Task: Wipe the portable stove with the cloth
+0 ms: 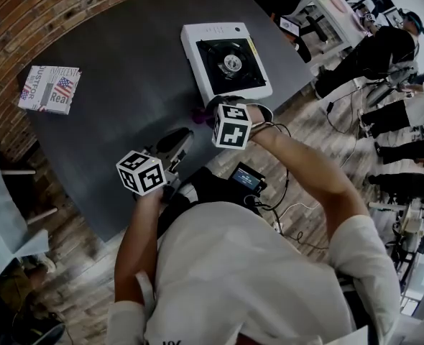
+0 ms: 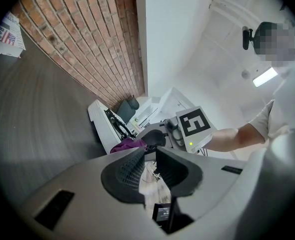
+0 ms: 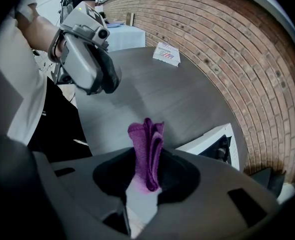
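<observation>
Right gripper view: the purple cloth (image 3: 147, 151) stands bunched between the right gripper's (image 3: 147, 171) jaws, pinched tight, just beside the white stove's (image 3: 210, 141) near edge on the dark table (image 3: 177, 99). Head view shows only a purple scrap there. The left gripper (image 2: 150, 159), jaws narrowly apart, holds nothing and hovers nearby.

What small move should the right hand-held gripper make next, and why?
Probably carry the cloth over onto the stove top and begin wiping: the right hand-held gripper is shut on the purple cloth, held beside the stove's near edge.
</observation>
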The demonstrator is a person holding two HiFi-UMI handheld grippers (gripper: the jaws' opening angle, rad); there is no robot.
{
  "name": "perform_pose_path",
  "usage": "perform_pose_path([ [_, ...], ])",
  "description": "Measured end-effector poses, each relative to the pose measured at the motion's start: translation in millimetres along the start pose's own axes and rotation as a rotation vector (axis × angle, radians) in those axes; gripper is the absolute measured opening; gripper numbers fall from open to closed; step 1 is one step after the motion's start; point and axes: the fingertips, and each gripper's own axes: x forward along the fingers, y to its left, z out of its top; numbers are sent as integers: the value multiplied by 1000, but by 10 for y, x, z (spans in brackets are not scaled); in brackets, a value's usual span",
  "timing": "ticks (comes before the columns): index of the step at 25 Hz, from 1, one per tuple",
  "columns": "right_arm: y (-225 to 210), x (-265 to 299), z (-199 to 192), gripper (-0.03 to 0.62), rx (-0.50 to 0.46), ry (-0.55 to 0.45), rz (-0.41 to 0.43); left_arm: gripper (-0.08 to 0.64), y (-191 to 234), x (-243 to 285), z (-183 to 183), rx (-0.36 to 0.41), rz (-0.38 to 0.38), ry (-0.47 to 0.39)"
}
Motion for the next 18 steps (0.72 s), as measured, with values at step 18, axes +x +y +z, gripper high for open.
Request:
perform_pose_path([
  [18,-514,-332,239,118,46,-104,-55,78,98,148,328,14,19,-64],
])
